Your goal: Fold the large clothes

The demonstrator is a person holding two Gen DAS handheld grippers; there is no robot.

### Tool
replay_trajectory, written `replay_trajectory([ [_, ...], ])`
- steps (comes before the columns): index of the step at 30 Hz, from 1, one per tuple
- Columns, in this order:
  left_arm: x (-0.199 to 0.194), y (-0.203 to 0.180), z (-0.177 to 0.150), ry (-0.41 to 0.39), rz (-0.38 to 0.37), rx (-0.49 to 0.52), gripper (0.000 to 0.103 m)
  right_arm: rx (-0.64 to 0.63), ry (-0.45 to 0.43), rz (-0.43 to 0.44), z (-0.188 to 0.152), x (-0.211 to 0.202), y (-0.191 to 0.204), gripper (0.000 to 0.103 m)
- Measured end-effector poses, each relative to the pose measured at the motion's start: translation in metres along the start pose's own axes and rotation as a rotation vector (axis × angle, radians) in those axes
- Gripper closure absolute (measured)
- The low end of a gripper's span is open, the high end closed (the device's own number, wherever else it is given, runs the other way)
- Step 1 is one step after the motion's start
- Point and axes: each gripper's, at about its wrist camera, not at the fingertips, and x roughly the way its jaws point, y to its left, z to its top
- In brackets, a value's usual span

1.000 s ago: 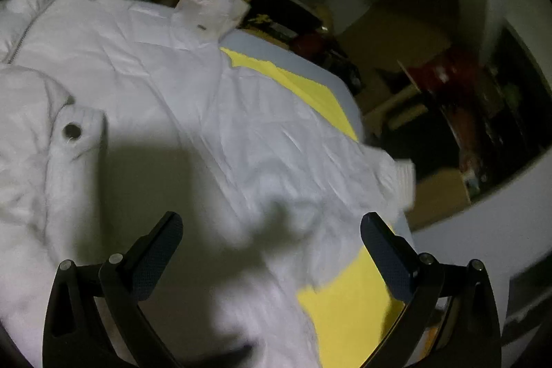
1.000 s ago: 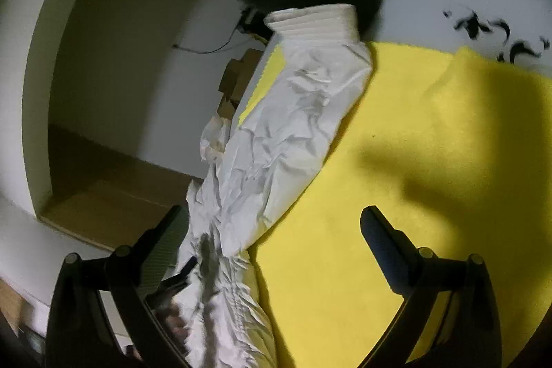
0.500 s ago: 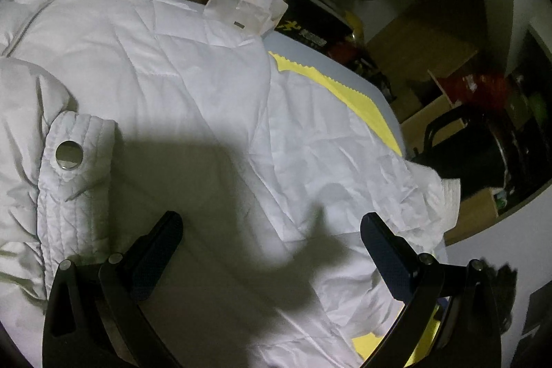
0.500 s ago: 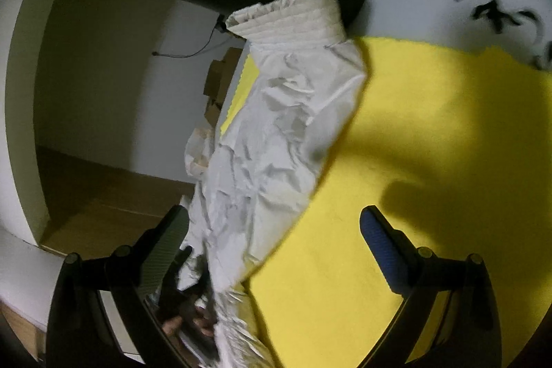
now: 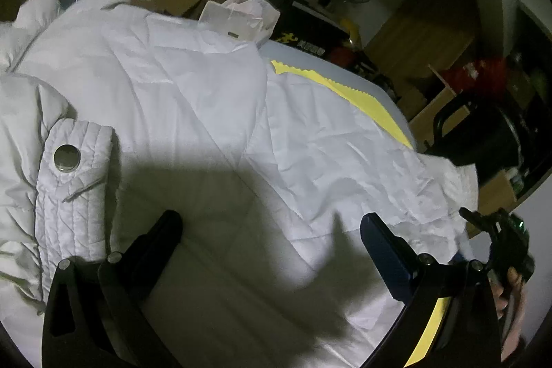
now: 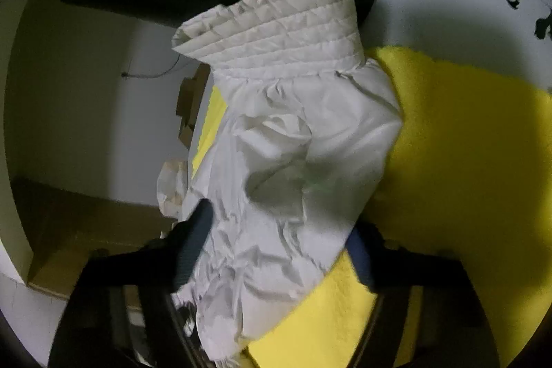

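Two risks. My right gripper [image 6: 276, 247], jaws just closing round the sleeve [image 6: 293, 161]: thin bunched cloth may slip. Left gripper [image 5: 272, 237] released above the jacket [image 5: 207, 99].

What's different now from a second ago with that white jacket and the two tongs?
The right tongs moved in over the jacket's sleeve and their jaws have just been closing, with the crumpled fabric now between them. The left tongs came down closer over the jacket body, still wide open and holding nothing. The jacket stays spread on the yellow cloth.
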Motion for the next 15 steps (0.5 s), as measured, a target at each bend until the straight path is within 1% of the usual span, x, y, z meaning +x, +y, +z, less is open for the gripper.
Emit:
replay_trajectory([
  [1,0.0,-0.001,-0.001,-0.004,0.008,0.014,0.0,0.006,-0.01,-0.016,0.0,0.003,-0.002,0.059],
  [2,0.0,-0.001,-0.002,-0.007,0.008,0.016,0.0,0.005,-0.009,-0.028,0.001,0.005,-0.002,0.08],
  [3,0.0,0.0,-0.001,-0.011,0.005,0.015,0.0,0.003,0.001,-0.035,0.001,0.009,-0.003,0.089],
  [4,0.0,0.0,-0.001,-0.013,0.002,0.013,0.0,0.002,-0.002,-0.032,0.002,0.01,-0.004,0.091],
  [5,0.0,0.001,-0.001,-0.018,0.0,0.013,0.0,-0.008,-0.017,-0.026,0.0,0.007,-0.002,0.094],
  [7,0.001,0.001,-0.001,-0.018,0.002,0.015,0.0,-0.033,-0.051,-0.006,-0.002,-0.003,0.008,0.096],
  [9,0.001,0.001,-0.001,-0.015,0.004,0.017,0.0,-0.082,-0.097,0.014,-0.006,-0.015,0.026,0.097],
  [11,-0.001,0.002,0.001,-0.006,-0.011,0.007,0.0,-0.149,-0.143,0.035,-0.011,-0.03,0.052,0.097],
  [13,-0.011,0.008,0.008,0.03,-0.087,-0.049,0.0,-0.226,-0.169,0.049,-0.018,-0.041,0.084,0.097],
  [14,-0.024,0.013,0.012,0.022,-0.136,-0.092,0.0,-0.255,-0.178,0.06,-0.022,-0.046,0.099,0.097],
  [15,-0.041,0.017,0.016,-0.007,-0.172,-0.13,0.0,-0.279,-0.181,0.069,-0.025,-0.049,0.112,0.097],
])
